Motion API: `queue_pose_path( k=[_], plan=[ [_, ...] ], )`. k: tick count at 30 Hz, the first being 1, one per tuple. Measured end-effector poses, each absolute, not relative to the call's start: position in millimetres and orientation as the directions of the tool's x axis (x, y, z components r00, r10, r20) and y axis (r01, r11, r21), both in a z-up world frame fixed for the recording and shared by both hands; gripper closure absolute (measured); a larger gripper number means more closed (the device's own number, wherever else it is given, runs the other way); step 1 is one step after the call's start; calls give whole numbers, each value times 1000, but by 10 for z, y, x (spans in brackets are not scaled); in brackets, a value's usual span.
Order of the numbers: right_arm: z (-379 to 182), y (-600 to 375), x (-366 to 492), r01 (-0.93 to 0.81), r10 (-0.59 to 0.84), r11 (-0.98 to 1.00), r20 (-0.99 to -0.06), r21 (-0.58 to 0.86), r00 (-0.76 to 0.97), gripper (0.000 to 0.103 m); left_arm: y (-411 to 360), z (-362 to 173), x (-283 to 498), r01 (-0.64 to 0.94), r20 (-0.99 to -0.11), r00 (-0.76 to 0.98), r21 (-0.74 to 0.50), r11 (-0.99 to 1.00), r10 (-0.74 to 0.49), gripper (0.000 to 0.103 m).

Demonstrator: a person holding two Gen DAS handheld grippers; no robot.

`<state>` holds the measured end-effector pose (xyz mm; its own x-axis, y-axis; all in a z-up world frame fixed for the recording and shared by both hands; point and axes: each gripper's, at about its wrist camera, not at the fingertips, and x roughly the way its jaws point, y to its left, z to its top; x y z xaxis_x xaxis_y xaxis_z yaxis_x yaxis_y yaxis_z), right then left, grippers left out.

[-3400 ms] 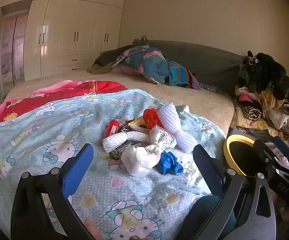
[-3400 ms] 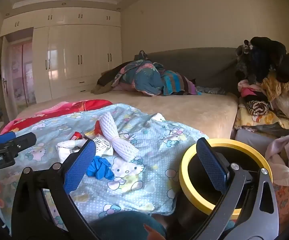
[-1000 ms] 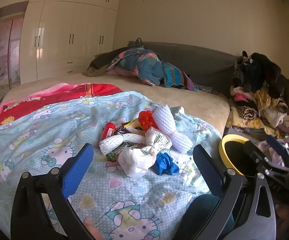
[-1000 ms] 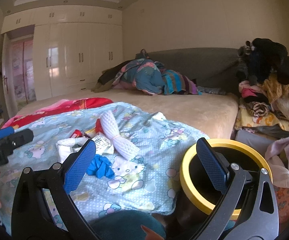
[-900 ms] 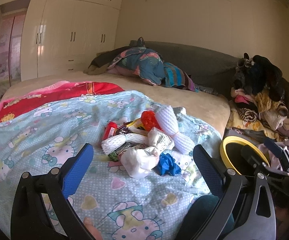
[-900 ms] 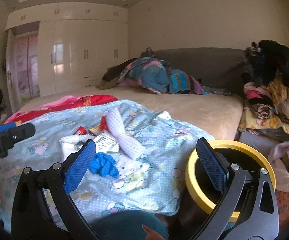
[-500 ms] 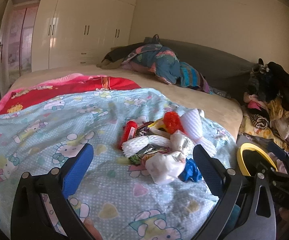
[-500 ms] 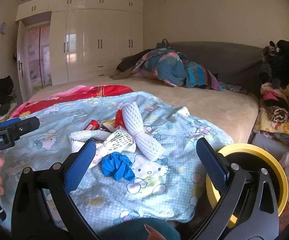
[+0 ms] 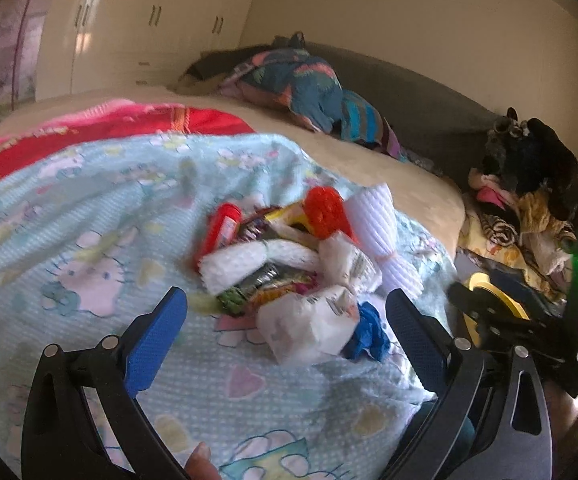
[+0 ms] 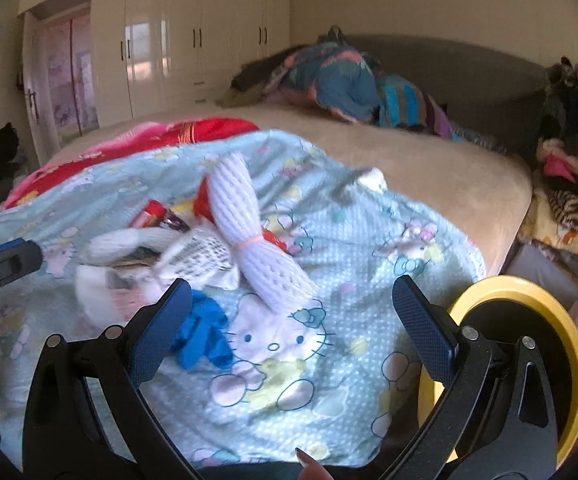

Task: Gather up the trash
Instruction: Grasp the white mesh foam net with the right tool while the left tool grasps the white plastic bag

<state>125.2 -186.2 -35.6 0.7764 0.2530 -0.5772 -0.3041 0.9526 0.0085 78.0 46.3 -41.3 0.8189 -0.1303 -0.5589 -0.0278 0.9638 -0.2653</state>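
Blue crumpled glove [image 10: 203,334], one, lower left of the right view beside one white foam net [image 10: 249,236], both on one bed [image 10: 429,176], one yellow-rimmed bin [image 10: 529,344] lower right, left gripper [image 9: 287,334] and right gripper [image 10: 291,322] both wide apart, holding nothing.

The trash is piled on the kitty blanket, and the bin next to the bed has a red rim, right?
Almost. The trash pile does lie on the kitty blanket, but the bin beside the bed has a yellow rim, not a red one. The right wrist view shows it best.
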Motion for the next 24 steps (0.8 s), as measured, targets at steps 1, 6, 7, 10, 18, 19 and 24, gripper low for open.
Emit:
queue_pose_path(
  k=[1,6,7,10,18,19,24],
  plan=[
    [-386,-1864,1292,-302,250,953,-583,9,773,10,446,-437,793,-25,-564,815,-267,963,-136,6],
    [-573,-1855,1531,-313,241,950,-625,-5,743,10,412,-604,893,-13,-597,782,-303,953,-179,7],
    [-620,-1844,1588,-316,239,949,-638,-8,732,10,417,-642,921,-17,-604,774,-320,947,-190,7],
    [-700,-1816,1705,-318,234,948,-657,-9,717,12,431,-725,966,-22,-614,761,-348,937,-209,8],
    [-808,-1720,1886,-379,309,924,-685,52,660,50,439,-861,1081,-44,-637,733,-396,917,-240,34],
    [-810,-1708,1872,-391,320,919,-682,53,658,61,433,-870,1077,-48,-640,729,-402,915,-243,40],
    [-752,-1759,1768,-408,372,907,-652,105,660,82,403,-872,1047,-45,-648,718,-406,913,-253,49]
  ],
)
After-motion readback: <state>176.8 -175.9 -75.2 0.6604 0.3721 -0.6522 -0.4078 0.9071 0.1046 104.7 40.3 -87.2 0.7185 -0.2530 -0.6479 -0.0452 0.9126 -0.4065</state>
